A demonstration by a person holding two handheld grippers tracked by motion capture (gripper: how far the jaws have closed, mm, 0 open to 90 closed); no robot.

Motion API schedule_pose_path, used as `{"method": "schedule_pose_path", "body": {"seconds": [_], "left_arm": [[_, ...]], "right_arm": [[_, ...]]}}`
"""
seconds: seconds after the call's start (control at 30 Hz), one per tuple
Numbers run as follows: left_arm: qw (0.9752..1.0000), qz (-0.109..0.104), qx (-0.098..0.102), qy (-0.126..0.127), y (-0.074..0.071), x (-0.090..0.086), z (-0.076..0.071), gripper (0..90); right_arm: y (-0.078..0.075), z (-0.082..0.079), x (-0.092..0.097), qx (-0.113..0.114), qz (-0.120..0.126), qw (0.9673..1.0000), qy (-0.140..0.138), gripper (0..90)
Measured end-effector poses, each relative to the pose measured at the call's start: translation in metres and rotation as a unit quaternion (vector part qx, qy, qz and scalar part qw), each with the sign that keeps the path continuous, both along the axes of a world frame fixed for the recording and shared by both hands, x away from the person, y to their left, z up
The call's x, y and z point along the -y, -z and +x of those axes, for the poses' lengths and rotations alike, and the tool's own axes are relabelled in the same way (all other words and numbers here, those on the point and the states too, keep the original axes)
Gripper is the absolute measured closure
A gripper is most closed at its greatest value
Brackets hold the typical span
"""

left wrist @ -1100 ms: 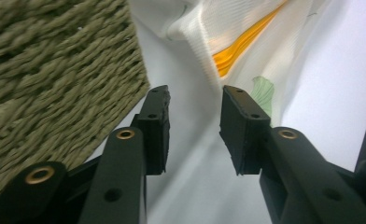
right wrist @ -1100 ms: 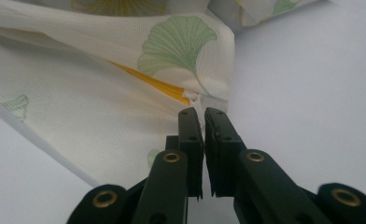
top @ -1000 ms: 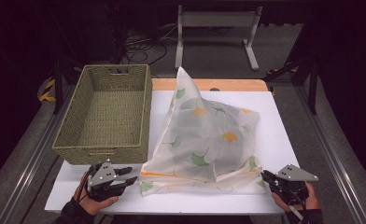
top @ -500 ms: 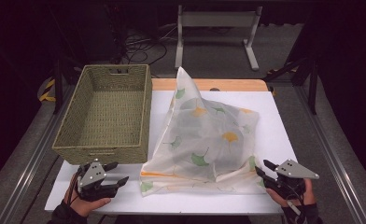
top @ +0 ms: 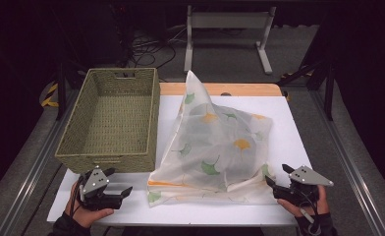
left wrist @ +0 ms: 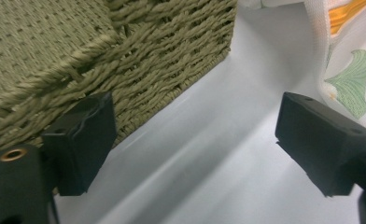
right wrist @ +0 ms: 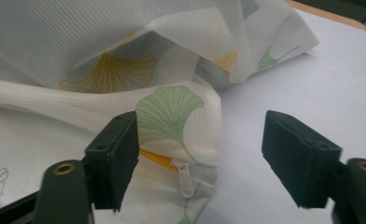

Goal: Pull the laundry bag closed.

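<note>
Fingers on the right gripper had just been spreading and stood apart, with the mesh laundry bag's zipper corner loose between them. The left gripper was likewise open over bare table, beside the wicker basket. The bag sat mid-table, peaked up, just right of the basket. It looked light, floppy and a bit slippery, so I'd grab the bound seam at the near corners, not the thin mesh.
</note>
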State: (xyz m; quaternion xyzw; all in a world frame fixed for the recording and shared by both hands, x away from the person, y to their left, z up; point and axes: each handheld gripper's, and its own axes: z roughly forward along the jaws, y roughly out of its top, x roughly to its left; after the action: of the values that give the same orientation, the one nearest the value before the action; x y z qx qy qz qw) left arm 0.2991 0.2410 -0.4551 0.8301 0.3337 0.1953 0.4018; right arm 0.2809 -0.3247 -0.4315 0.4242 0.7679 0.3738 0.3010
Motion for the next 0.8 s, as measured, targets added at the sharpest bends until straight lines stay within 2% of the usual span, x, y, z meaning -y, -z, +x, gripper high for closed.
{"method": "schedule_pose_path", "body": {"seconds": [0.07,0.17,0.2,0.23,0.27,0.37,0.5,0.63,0.8], "left_arm": [[1.0000,0.009,-0.003,-0.002,0.0013,0.0020,0.0010,8.4],[1.0000,0.006,-0.004,0.006,0.0015,0.0019,0.0003,6.0],[0.9999,0.005,-0.005,0.007,0.0015,0.0023,-0.0004,5.7],[0.9999,0.005,-0.005,0.007,0.0015,0.0023,-0.0004,5.6],[0.9999,0.011,-0.003,0.008,0.0014,0.0027,-0.0013,5.4],[0.9999,0.013,-0.002,0.008,0.0012,0.0032,-0.0025,5.3],[0.9999,0.011,-0.002,0.010,0.0013,0.0031,-0.0021,5.3],[0.9998,0.011,-0.005,0.013,0.0016,0.0033,-0.0007,5.3],[0.9999,0.011,-0.004,0.006,0.0014,0.0024,-0.0006,5.4]], "right_arm": [[0.0026,0.0011,0.0002,-0.003,0.000,1.0000,0.006,19.5],[0.0043,0.0014,0.0002,-0.004,-0.001,0.9999,0.012,16.5],[0.0059,0.0016,0.0001,-0.007,0.008,0.9999,0.006,14.0],[0.0063,0.0017,-0.0003,-0.007,0.005,0.9999,0.006,13.4],[0.0070,0.0021,-0.0010,-0.007,0.003,0.9999,0.008,11.3],[0.0083,0.0030,-0.0016,-0.011,0.009,0.9999,0.002,10.6],[0.0111,0.0029,-0.0037,-0.017,-0.003,0.9999,-0.003,8.2],[0.0103,0.0011,-0.0019,-0.014,0.001,0.9999,0.006,7.9],[0.0107,0.0024,-0.0021,-0.013,-0.002,0.9999,0.010,8.2]]}}
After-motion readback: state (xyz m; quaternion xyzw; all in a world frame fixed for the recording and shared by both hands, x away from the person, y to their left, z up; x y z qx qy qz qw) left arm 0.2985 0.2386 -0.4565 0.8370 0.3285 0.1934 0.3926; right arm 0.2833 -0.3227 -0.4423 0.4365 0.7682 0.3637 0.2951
